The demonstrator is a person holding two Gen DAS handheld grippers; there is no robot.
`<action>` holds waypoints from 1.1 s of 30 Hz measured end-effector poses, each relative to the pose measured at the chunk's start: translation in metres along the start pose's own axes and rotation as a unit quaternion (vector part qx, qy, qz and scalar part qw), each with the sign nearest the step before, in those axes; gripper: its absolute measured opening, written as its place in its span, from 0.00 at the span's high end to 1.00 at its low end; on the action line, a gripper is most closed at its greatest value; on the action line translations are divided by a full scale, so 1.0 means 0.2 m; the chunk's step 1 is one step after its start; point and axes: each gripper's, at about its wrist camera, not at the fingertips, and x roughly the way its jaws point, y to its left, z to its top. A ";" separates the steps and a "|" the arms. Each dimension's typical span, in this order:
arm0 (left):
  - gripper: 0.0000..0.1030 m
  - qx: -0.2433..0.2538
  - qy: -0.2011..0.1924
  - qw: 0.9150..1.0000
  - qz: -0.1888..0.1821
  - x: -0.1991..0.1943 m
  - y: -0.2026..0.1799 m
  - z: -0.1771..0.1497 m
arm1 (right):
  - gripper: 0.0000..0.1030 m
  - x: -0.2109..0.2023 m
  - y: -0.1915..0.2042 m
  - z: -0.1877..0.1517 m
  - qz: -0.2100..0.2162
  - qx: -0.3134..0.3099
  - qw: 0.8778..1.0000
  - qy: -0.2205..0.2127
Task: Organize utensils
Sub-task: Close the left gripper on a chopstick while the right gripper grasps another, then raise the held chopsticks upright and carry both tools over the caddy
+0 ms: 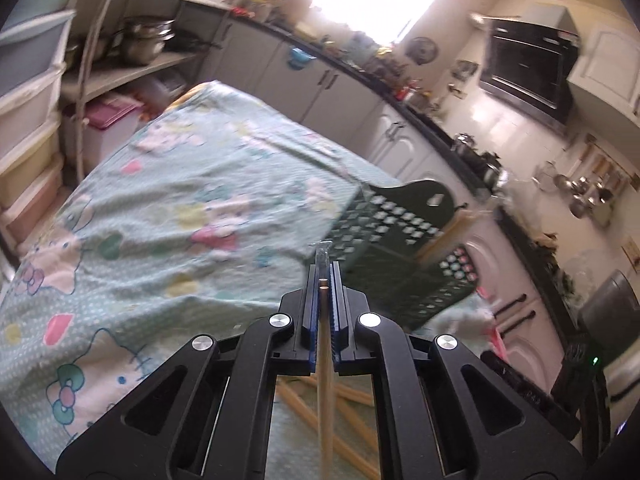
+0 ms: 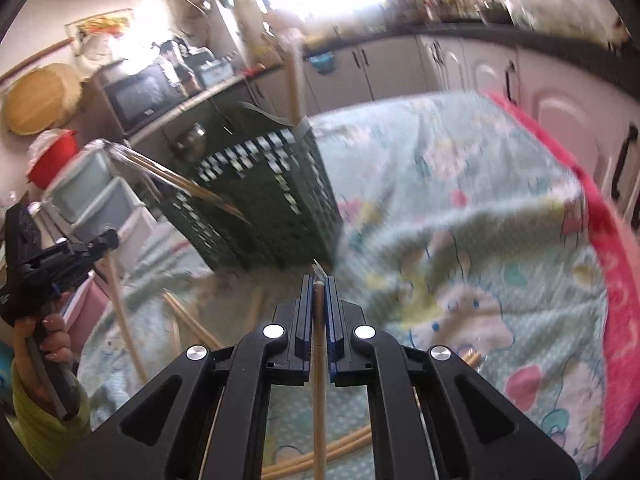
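In the left wrist view my left gripper (image 1: 324,268) is shut on a pair of wooden chopsticks (image 1: 325,380) in clear wrap. Their ends poke just past the fingertips and the rest hangs down behind. In the right wrist view my right gripper (image 2: 319,280) is shut on another wooden chopstick pair (image 2: 319,400) in the same way. A dark green lattice basket (image 1: 400,236) (image 2: 264,184) stands on the cloth ahead of both grippers, with wrapped chopsticks (image 2: 168,174) sticking out of it. Loose chopsticks (image 1: 348,404) (image 2: 188,316) lie on the cloth below. The left gripper (image 2: 110,240) shows at the left, held by a hand.
The table carries a mint cartoon-print cloth (image 1: 180,200) with a pink border (image 2: 612,248). Stacked plastic drawers (image 1: 28,120) and a shelf of pots (image 1: 144,40) stand to the left. Kitchen cabinets (image 1: 320,92) and a dark counter run behind.
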 end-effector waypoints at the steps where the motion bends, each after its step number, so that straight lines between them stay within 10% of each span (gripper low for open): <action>1: 0.98 0.007 -0.002 1.000 -0.004 -0.01 -0.03 0.00 | 0.94 -0.02 0.01 0.01 0.004 -0.006 1.000 -0.008; 33: 0.98 0.166 -0.092 0.977 -0.096 -0.22 -0.76 0.35 | 0.94 -0.45 0.28 0.43 0.026 -0.092 0.974 -0.204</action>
